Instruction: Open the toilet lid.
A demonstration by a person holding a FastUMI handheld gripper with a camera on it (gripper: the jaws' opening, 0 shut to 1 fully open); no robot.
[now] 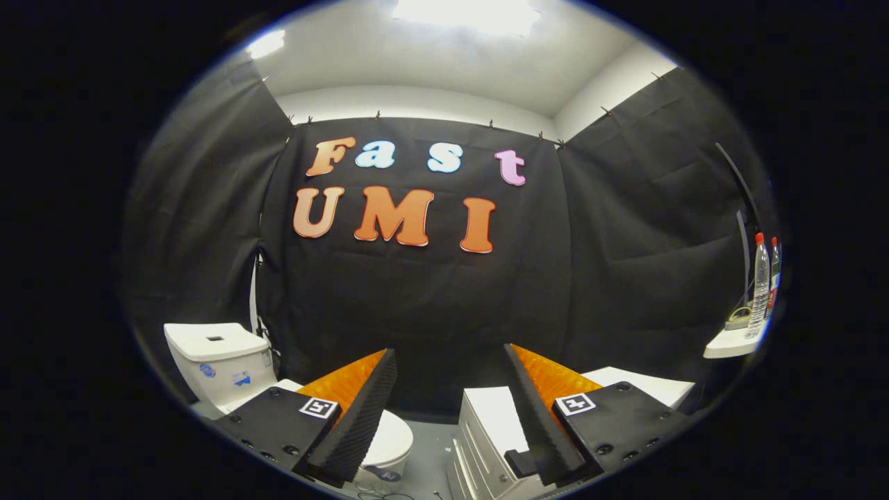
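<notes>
Two fingers of your gripper (450, 410) stand spread wide apart, holding nothing, and they point out into the booth from a height above the fixtures. Below and beyond your left finger sits a white toilet (236, 375), with its tank (217, 361) against the black cloth wall (430, 305). The toilet lid (389, 439) lies flat and closed over the bowl (much of it is hidden behind that left finger), and nothing of the gripper touches it. Between the two fingers you look down on a patch of grey floor (432, 451) and, just ahead of the right finger, a white cabinet with drawers (486, 437), standing beside the toilet with a gap between them. Beyond the right finger a second white surface (646, 385) shows, partly covered. Further off to the right, a small white shelf (733, 342) carries two clear bottles with red caps (761, 285) and some coiled cable beside them.
</notes>
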